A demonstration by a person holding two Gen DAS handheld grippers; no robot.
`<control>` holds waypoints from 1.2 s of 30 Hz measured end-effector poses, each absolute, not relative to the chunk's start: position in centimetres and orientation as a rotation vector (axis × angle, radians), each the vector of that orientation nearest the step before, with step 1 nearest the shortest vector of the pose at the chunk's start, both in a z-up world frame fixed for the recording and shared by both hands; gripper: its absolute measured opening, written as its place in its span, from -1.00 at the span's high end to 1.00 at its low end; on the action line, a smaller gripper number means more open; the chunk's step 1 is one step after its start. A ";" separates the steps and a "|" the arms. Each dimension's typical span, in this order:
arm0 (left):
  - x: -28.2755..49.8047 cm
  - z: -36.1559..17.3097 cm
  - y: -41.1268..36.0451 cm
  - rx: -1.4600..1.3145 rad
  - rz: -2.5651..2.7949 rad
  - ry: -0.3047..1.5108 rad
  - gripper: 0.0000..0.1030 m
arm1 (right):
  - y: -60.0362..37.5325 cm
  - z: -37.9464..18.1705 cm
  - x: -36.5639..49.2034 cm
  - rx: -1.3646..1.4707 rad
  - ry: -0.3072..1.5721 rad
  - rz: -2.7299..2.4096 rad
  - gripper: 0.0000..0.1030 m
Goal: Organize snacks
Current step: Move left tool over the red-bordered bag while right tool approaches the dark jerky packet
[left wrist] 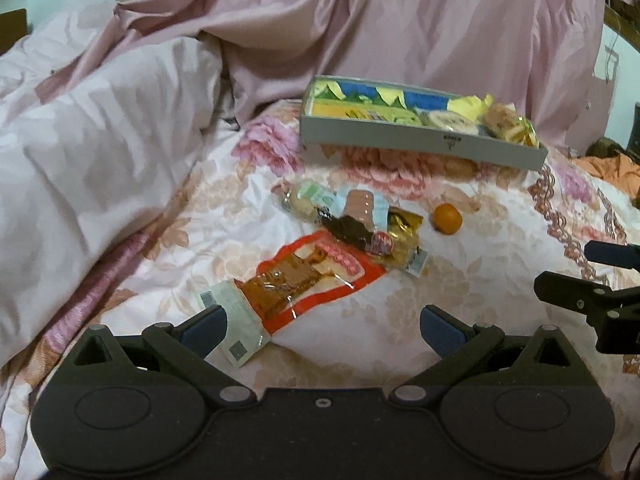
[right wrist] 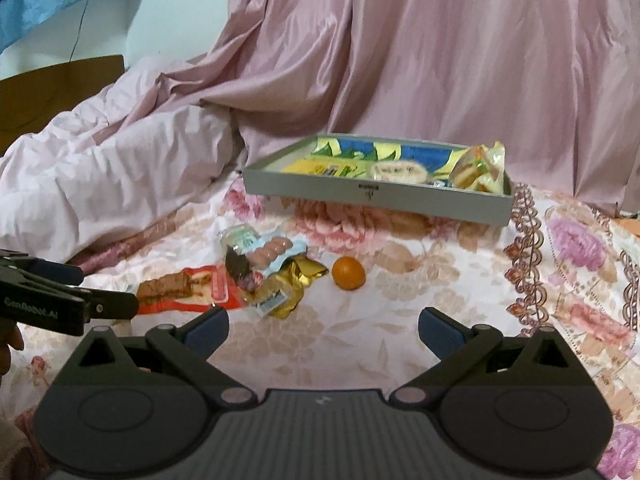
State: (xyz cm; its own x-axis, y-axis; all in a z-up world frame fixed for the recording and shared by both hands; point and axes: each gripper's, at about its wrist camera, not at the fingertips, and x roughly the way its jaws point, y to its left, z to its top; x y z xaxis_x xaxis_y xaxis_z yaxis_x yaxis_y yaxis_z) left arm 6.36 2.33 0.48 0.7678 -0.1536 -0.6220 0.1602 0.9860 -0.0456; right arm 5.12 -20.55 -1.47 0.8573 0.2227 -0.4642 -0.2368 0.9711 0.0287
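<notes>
Bedspread (right wrist: 460, 280), floral, carries everything; pink quilt (left wrist: 100, 128) bunched at its left. Grey tray (right wrist: 376, 196) sits at the far side, already holding several wrapped snacks. Loose snack pile (left wrist: 360, 228) lies in the middle, near the tray but apart from it. Red-edged packet (left wrist: 312, 280) stretches toward the left tongs (left wrist: 322, 330), which stand wide and empty. Right tongs (right wrist: 322, 330) likewise wide, empty. Small orange (right wrist: 349, 273) rests just right of the pile.

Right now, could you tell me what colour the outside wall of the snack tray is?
Plain grey, seen best in the right wrist view on the tray.
</notes>
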 end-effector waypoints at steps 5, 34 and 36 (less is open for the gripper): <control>7.3 -0.3 2.3 0.031 -0.190 0.690 -0.98 | -20.3 -2.2 6.1 -0.029 0.519 0.244 -0.99; 16.4 -3.0 7.2 0.221 -0.419 0.808 -0.99 | -13.3 -4.6 18.3 -0.205 0.651 0.517 -0.93; 16.4 -3.1 7.1 0.228 -0.447 0.802 -0.99 | -12.9 -4.6 19.6 -0.218 0.663 0.529 -0.82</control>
State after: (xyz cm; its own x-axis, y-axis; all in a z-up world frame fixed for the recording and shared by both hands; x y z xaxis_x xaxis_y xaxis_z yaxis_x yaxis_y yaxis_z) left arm 16.41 7.10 -3.10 0.6091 -0.2980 -0.7350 0.4679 0.8833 0.0296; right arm 19.58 -12.92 -4.61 0.6630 0.3958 -0.6354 -0.5314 0.8467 -0.0271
